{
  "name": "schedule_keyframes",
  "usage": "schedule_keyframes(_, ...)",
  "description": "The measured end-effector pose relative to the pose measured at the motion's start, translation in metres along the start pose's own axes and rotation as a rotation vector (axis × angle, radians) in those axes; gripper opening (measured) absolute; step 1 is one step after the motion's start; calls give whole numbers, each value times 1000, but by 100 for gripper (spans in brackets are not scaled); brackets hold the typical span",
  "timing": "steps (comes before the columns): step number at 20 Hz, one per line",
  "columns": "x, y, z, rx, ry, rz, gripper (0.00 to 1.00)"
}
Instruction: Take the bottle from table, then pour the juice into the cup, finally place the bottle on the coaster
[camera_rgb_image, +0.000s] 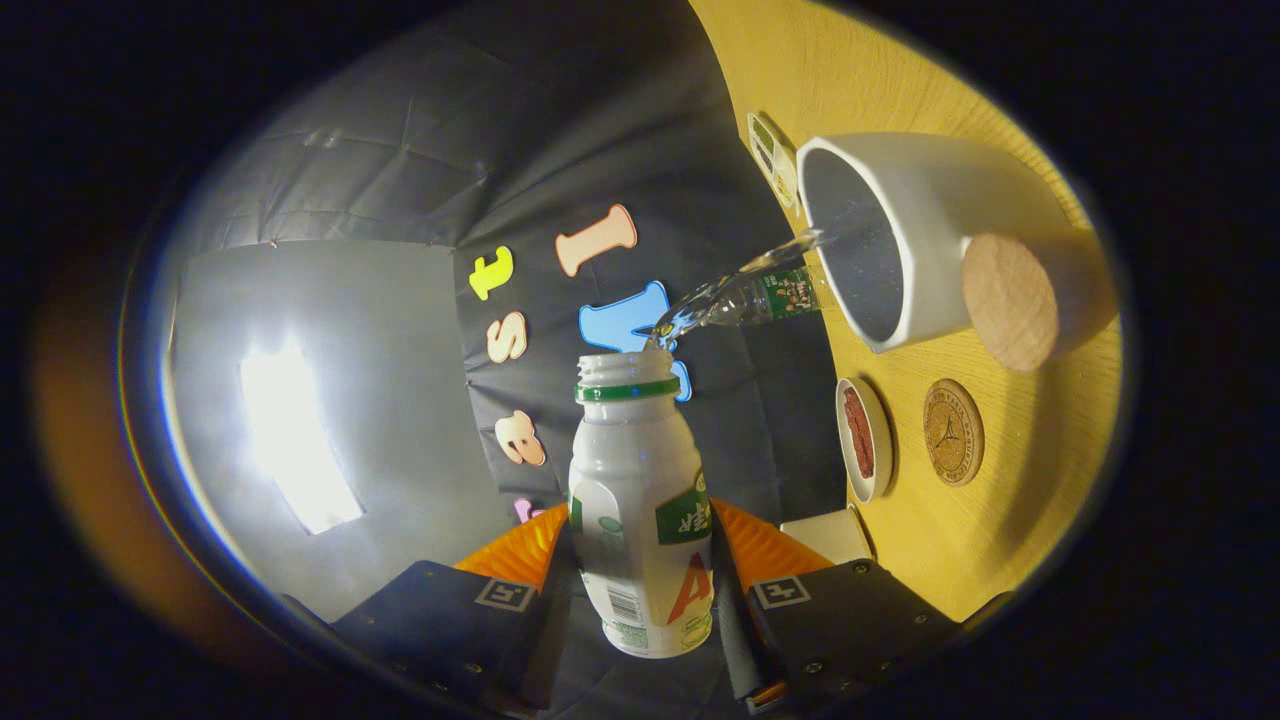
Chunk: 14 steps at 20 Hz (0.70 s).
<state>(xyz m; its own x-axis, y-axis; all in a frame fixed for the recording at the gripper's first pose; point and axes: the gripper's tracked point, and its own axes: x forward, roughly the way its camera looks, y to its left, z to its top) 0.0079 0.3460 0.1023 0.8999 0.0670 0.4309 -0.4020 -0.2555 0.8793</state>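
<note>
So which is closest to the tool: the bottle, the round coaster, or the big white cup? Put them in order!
1. The bottle: gripped between the tool's fingers, tipped and pouring.
2. The coaster: on the table, beyond the fingers, beside a small dish.
3. The white cup: farthest, past the coaster, catching the stream.

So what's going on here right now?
The gripper is shut on the white bottle, tipped over sideways. Liquid streams from its open mouth into the white cup on the wooden table. The round cork coaster, beside a small dish, awaits the bottle.
</note>
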Motion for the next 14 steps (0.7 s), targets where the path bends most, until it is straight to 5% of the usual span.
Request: schedule_keyframes(14,1,4,-2,51,-13,15,64)
